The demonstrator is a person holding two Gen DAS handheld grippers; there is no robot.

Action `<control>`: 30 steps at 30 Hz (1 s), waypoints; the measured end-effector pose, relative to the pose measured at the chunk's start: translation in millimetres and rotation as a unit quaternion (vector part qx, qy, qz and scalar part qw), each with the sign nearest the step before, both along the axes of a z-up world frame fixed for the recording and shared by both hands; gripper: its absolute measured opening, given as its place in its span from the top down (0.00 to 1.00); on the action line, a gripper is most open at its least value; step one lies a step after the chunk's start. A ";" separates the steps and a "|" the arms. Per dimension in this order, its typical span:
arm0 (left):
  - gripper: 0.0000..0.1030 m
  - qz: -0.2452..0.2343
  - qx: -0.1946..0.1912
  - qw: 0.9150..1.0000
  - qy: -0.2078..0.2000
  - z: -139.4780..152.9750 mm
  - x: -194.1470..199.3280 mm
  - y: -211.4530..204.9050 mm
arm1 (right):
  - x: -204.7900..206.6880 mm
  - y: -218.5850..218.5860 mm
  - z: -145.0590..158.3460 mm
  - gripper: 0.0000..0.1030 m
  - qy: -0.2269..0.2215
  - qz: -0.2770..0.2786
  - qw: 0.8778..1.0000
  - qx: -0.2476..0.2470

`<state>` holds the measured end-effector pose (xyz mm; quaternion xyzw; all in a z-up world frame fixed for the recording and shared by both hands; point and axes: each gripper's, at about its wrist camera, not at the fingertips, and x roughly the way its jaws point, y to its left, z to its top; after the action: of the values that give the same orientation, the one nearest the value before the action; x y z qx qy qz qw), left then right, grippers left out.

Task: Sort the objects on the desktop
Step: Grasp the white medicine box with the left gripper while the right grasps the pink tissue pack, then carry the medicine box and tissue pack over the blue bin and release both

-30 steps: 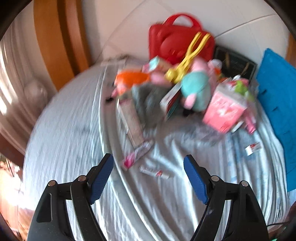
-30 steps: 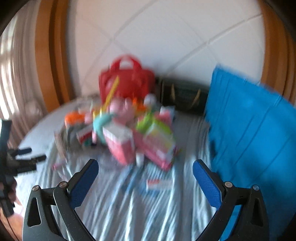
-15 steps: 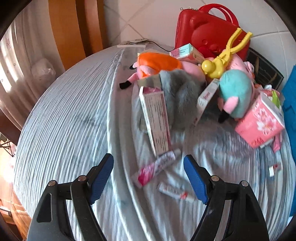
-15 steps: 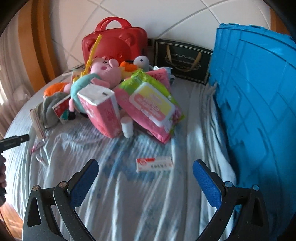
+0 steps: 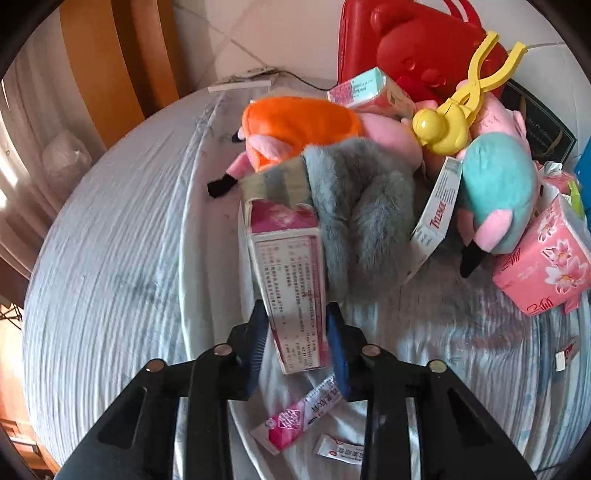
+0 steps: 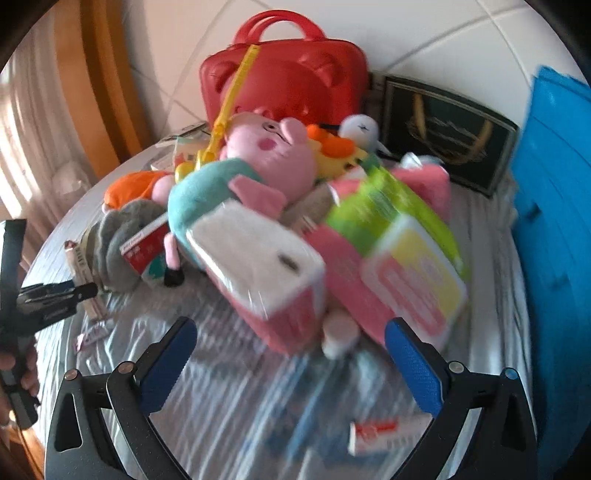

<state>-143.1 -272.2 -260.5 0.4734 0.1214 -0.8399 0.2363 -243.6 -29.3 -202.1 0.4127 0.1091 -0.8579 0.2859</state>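
Between closing left gripper (image 5: 297,332) fingers: long pink box (image 5: 291,291); right gripper (image 6: 290,354) fingers wide, empty.

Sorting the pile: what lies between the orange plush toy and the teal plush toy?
A grey furry bundle and a white carton, left wrist view.

A white tiled wall (image 6: 424,33) with diagonal joints rises behind the table covered in pale striped cloth (image 5: 110,258). Orange-brown wooden framing (image 5: 110,62) stands at left, beside a sunlit sheer curtain (image 6: 26,122).
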 end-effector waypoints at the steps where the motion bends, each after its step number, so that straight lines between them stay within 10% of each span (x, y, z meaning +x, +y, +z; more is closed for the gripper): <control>1: 0.71 -0.001 -0.007 1.000 0.003 3.6 1.2 1.1 | -5.1 -6.4 -0.4 0.00 0.004 0.007 1.000 -0.001; 8: 0.71 -0.010 -0.036 0.999 0.037 39.9 7.9 8.5 | -19.2 -34.2 -6.6 0.04 0.008 0.039 0.999 0.012; 11: 0.71 -0.018 -0.041 0.998 0.053 54.3 8.4 13.1 | -14.6 -34.0 1.5 0.44 0.009 0.026 1.000 0.011; 17: 0.71 -0.054 -0.049 0.994 0.083 85.9 14.9 43.7 | 6.2 -14.6 29.4 0.46 -0.016 0.012 0.999 -0.041; 30: 0.71 -0.176 -0.058 0.968 0.171 161.8 35.9 142.8 | 109.1 78.1 161.3 0.46 0.119 -0.052 0.983 -0.127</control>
<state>-107.2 -129.4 -98.7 0.3219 0.0263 -0.9424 0.0872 -134.5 48.7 -40.8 0.2731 0.0113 -0.9216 0.2756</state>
